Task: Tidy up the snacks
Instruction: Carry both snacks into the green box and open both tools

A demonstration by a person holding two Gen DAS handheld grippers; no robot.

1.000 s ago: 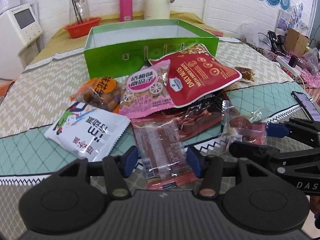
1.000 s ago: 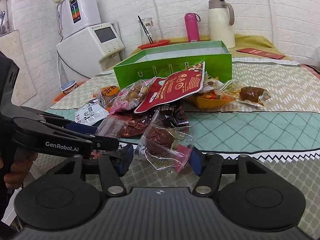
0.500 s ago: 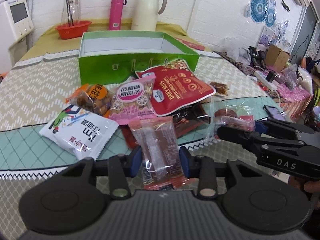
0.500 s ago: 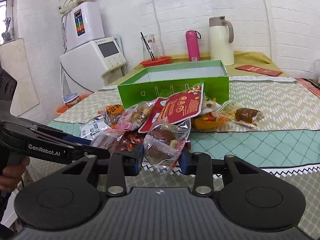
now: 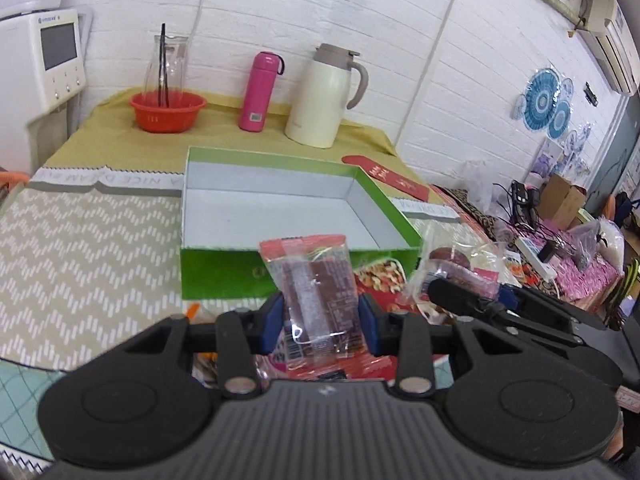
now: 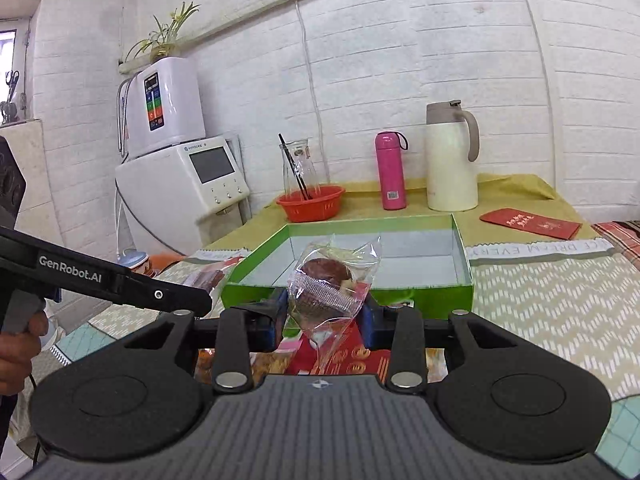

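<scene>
My left gripper (image 5: 320, 322) is shut on a clear packet of brown bars with a red top (image 5: 312, 284), held up above the table in front of the green box (image 5: 304, 276). My right gripper (image 6: 322, 318) is shut on a clear bag with a round brown cake (image 6: 326, 280), also lifted, just before the same green box (image 6: 436, 300). The box is open, with a bare white inside. In the left wrist view the right gripper (image 5: 472, 300) with its cake bag (image 5: 456, 264) is at the right. The left gripper's body (image 6: 108, 280) crosses the right wrist view at left.
A red nut packet (image 5: 380, 284) and other snacks lie below the grippers. Behind the box stand an orange bowl (image 5: 168, 112) with a glass carafe, a pink bottle (image 5: 260, 92) and a cream jug (image 5: 324, 96). Red envelope (image 6: 528, 222) at back right; white appliances (image 6: 180, 184) at left.
Both grippers closed on their packets and lifted them off the pile, rising toward the green box. The snack pile has dropped out of most of both views.
</scene>
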